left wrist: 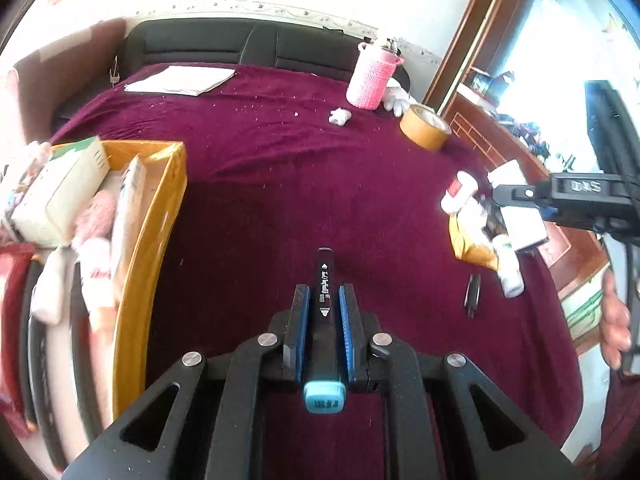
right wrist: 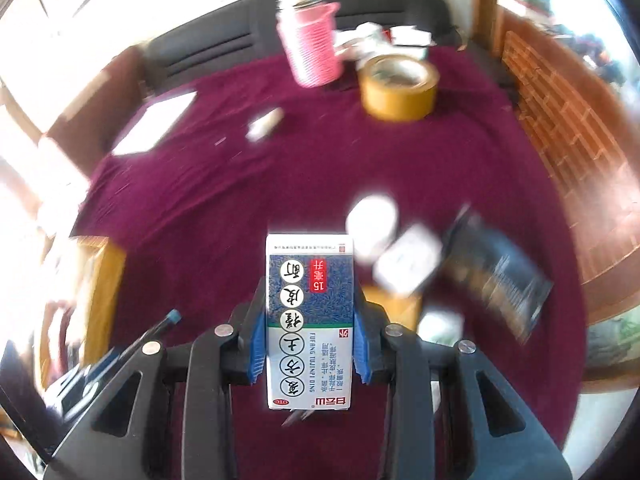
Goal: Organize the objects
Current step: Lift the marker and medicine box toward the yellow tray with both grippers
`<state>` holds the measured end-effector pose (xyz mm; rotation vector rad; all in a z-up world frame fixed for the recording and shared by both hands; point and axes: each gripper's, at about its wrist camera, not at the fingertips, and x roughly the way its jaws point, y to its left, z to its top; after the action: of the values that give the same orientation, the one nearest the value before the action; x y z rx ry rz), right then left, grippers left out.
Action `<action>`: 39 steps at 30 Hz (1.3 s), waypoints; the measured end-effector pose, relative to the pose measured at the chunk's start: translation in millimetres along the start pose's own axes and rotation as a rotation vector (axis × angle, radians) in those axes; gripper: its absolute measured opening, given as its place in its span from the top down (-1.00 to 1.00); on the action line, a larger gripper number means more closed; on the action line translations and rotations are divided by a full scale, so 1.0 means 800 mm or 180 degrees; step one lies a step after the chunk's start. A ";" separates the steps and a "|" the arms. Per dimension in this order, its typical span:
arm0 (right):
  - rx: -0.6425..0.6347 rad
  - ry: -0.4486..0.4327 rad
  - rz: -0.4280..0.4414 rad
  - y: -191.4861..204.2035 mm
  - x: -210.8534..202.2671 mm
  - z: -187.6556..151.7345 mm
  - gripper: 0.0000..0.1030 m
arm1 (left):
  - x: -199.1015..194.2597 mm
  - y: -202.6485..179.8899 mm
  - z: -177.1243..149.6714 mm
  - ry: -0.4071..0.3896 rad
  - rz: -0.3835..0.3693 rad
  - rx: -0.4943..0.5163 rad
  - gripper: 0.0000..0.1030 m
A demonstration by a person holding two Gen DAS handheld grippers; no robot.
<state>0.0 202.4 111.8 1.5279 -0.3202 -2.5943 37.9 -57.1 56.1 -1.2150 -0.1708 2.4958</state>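
**Box and pen, one in each gripper, over the red cloth**

The box, a small carton with blue and white print, sits upright between the pads of the right gripper, which are clamped on its two narrow sides around mid-height. It looks light and stiff enough to hold, but thin card will dent under a hard squeeze, so a moderate pinch on the narrow sides, as here, seems the right place. The printed faces look smooth, so it could slide if tilted far.

The pen, a black stick with a teal cap, lies along the left gripper, whose jaws are closed nearly all the way on its barrel. It is rigid, thin and light; gripped mid-barrel it should not swing, though a round barrel may roll between the pads.

Both grippers point steeply down at the cloth. The left one hangs right of the yellow tray, already part filled. The right one is near the pile of loose items, with the tape and pink cup beyond
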 end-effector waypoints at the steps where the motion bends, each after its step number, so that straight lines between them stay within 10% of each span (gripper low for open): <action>1: -0.0042 0.0018 0.0071 0.007 -0.003 -0.012 0.38 | 0.000 0.000 -0.007 0.0028 0.0031 0.0014 0.77; 7: -0.0048 -0.0179 0.0068 0.004 -0.017 -0.037 0.38 | 0.031 0.001 -0.031 0.0375 0.0076 -0.0044 0.75; 19: 0.0194 0.0500 0.0602 0.006 0.063 -0.073 0.36 | 0.061 -0.013 -0.010 0.0333 0.0282 0.0072 0.76; 24: -0.0046 0.0499 0.0291 0.033 0.089 -0.073 0.22 | 0.062 -0.029 -0.017 0.0253 0.0448 0.0437 0.76; 39: -0.0217 0.0242 0.0171 0.067 0.059 -0.089 0.39 | -0.009 0.002 -0.001 -0.0081 -0.0048 -0.0036 0.77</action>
<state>38.8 132.2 51.0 1.5680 -0.2588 -2.4727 42.0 -61.2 60.7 -1.1824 -0.1999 2.5015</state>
